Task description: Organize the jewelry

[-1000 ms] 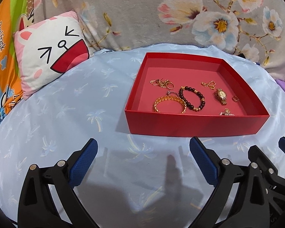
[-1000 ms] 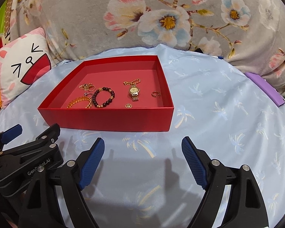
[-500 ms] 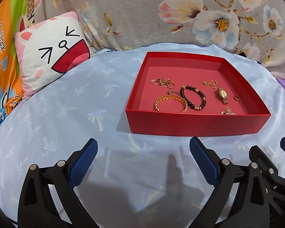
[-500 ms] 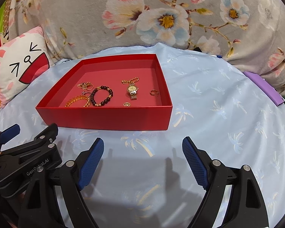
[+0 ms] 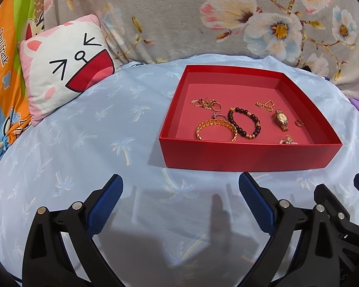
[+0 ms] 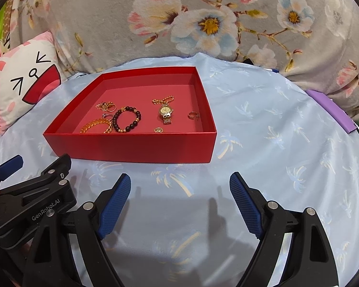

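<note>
A shallow red box (image 5: 249, 154) (image 6: 131, 147) sits on the light blue cloth. Inside lie a gold bangle (image 5: 215, 129) (image 6: 95, 125), a dark bead bracelet (image 5: 245, 125) (image 6: 126, 119), a gold watch (image 5: 280, 118) (image 6: 165, 113), a gold chain (image 5: 265, 104) (image 6: 162, 100), several rings (image 5: 216, 106) (image 6: 193, 115) and a small charm (image 5: 288, 140) (image 6: 158, 130). My left gripper (image 5: 180, 186) is open and empty, in front of the box. My right gripper (image 6: 179, 186) is open and empty, also in front of it, to the right of the left one.
A white and pink cartoon pillow (image 5: 64, 71) (image 6: 24, 81) leans at the back left. A grey floral blanket (image 5: 203, 16) (image 6: 203, 19) rises behind the cloth. A purple flat object (image 6: 332, 110) lies at the right edge.
Both grippers have shifted only slightly; the box sits a little lower and nearer in view. Jaws stay open and nothing was picked up.
</note>
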`<action>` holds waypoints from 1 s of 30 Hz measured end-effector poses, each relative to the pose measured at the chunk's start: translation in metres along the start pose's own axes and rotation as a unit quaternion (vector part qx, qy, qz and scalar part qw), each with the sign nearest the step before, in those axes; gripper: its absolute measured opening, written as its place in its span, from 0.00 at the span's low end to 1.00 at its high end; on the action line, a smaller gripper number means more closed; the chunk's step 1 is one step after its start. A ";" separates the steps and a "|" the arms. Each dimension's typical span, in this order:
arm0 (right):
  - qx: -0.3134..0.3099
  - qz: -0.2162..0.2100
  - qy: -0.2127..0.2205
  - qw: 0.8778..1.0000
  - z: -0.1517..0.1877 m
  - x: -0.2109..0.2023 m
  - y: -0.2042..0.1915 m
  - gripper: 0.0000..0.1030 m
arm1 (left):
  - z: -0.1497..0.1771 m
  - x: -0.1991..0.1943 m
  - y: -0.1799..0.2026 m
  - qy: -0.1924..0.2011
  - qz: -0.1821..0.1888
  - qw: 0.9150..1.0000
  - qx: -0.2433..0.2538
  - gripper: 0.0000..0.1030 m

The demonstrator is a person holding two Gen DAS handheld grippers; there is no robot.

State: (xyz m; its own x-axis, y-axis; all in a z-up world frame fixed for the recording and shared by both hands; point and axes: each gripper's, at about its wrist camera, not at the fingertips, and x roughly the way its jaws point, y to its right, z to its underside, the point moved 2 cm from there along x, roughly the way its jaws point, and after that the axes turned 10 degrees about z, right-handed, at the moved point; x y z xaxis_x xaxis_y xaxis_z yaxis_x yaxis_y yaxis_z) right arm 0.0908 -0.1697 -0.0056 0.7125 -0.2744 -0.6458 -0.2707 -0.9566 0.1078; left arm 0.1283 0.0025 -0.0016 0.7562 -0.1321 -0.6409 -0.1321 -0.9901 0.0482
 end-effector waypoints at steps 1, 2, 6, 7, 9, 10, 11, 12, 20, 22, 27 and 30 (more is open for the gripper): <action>0.000 0.000 0.000 1.000 0.000 0.000 0.001 0.81 | 0.000 0.000 0.000 0.000 0.000 1.000 0.000 0.92; 0.000 0.001 0.000 1.000 0.000 0.000 0.001 0.81 | 0.000 0.000 0.000 0.000 0.000 1.000 0.000 0.92; 0.000 0.000 0.001 1.000 0.000 0.000 0.001 0.81 | 0.000 0.000 0.000 0.000 -0.001 1.000 0.000 0.92; 0.000 0.000 0.001 1.000 0.001 0.001 0.001 0.81 | 0.000 0.000 0.000 0.000 -0.001 1.000 0.001 0.92; 0.000 0.001 0.001 1.000 0.001 0.001 0.002 0.81 | 0.000 0.000 0.000 0.000 -0.001 1.000 0.001 0.92; 0.000 0.001 0.001 1.000 0.001 0.001 0.001 0.81 | 0.000 -0.001 0.000 0.001 -0.001 1.000 0.001 0.92; -0.001 0.001 0.000 1.000 0.001 0.001 0.001 0.81 | 0.000 0.000 0.000 0.001 -0.001 1.000 0.001 0.92; -0.001 0.001 0.000 1.000 0.001 0.001 0.001 0.81 | 0.000 -0.001 0.000 0.001 -0.003 1.000 0.001 0.92; -0.003 0.001 0.001 1.000 0.001 0.001 0.001 0.81 | -0.001 -0.004 -0.003 0.007 -0.012 1.000 0.001 0.92; -0.006 0.002 0.002 1.000 0.002 0.001 0.002 0.81 | 0.000 -0.004 -0.003 0.007 -0.014 1.000 -0.001 0.92; -0.006 0.002 0.001 1.000 0.003 0.001 0.005 0.81 | -0.001 -0.003 -0.004 0.005 -0.013 1.000 -0.001 0.92; -0.007 0.002 0.001 1.000 0.002 0.001 0.002 0.81 | -0.001 -0.004 -0.004 0.005 -0.014 1.000 0.000 0.92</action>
State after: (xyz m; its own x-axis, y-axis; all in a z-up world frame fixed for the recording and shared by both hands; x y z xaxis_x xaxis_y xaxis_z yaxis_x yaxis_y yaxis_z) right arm 0.0894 -0.1717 -0.0073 0.7130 -0.2793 -0.6431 -0.2657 -0.9564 0.1208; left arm 0.1268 0.0072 0.0012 0.7664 -0.1041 -0.6338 -0.1100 -0.9935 0.0302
